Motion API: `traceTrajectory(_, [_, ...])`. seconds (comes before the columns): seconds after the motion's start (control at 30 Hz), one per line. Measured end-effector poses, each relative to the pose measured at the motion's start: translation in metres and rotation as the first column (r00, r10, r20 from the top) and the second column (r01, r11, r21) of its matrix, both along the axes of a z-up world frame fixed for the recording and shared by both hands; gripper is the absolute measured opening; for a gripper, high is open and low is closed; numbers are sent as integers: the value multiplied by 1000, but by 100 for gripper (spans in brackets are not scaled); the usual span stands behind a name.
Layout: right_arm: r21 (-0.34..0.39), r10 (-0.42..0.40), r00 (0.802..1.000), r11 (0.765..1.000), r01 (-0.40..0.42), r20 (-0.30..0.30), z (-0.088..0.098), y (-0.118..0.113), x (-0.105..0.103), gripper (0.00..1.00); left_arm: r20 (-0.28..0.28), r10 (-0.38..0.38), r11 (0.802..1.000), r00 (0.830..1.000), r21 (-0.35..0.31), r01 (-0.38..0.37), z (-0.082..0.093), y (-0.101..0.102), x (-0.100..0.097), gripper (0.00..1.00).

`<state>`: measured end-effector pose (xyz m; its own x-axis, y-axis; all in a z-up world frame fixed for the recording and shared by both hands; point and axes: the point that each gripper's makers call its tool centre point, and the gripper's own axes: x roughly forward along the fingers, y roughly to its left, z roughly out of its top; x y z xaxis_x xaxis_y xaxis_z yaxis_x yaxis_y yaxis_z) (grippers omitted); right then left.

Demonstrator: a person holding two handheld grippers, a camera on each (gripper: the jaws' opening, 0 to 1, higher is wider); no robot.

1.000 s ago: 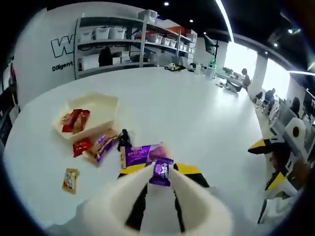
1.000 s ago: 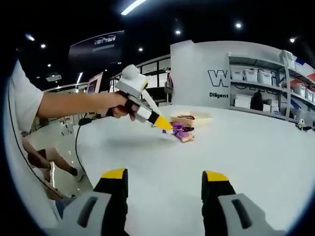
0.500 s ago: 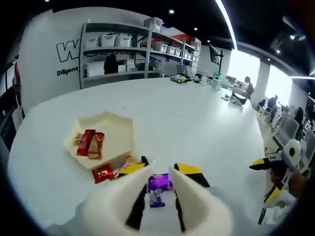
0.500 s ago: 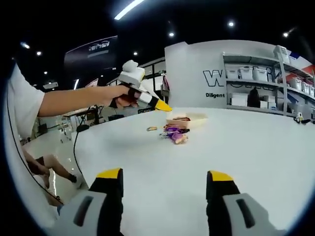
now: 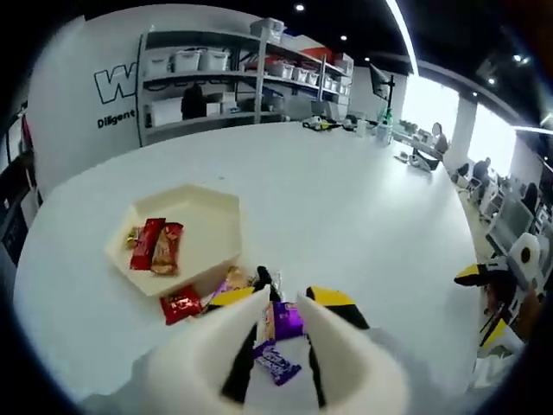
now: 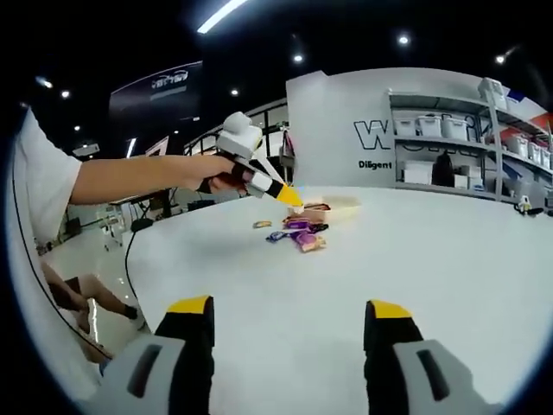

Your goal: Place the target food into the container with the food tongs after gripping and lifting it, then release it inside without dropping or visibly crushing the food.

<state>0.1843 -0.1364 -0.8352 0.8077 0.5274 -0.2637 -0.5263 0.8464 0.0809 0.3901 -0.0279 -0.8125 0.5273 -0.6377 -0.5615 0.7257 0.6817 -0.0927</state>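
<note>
One purple candy (image 5: 278, 363), likely light, slick and crushable, best pinched mid-wrapper, lies between the left gripper's (image 5: 283, 298) jaws, grip unclear, near the tray (image 5: 207, 226); right gripper (image 6: 289, 307) gapes empty.

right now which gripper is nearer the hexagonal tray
Left. The left gripper hangs just short of the hexagonal tray, over the wrappers beside it. The right gripper sits far back across the white table, open and empty.
</note>
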Motion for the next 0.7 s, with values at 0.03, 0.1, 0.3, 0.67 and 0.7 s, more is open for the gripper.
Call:
traceTrajectory(0.03, [1, 0, 1000, 1000, 0, 0, 0, 0, 0, 67, -5, 2, 1000, 1000, 2, -2, -2, 1, -1, 21])
traceTrajectory(0.1, [-1, 1, 1000, 1000, -1, 2, 1, 1, 1, 67, -2, 5, 1000, 1000, 7, -5, -4, 3, -2, 21])
traceTrajectory(0.3, [-6, 7, 1000, 1000, -7, 3, 1, 3, 0, 66, -16, 30, 999, 999, 18, -30, -16, 11, -8, 22])
traceTrajectory(0.67, [-16, 18, 1000, 1000, -17, 5, 1, 5, -5, 65, 37, 81, 992, 996, 97, -84, -31, 25, -19, 23])
traceTrajectory(0.7, [-21, 19, 1000, 1000, -19, 3, 0, 5, -6, 65, 40, 81, 991, 996, 102, -84, -32, 26, -19, 23])
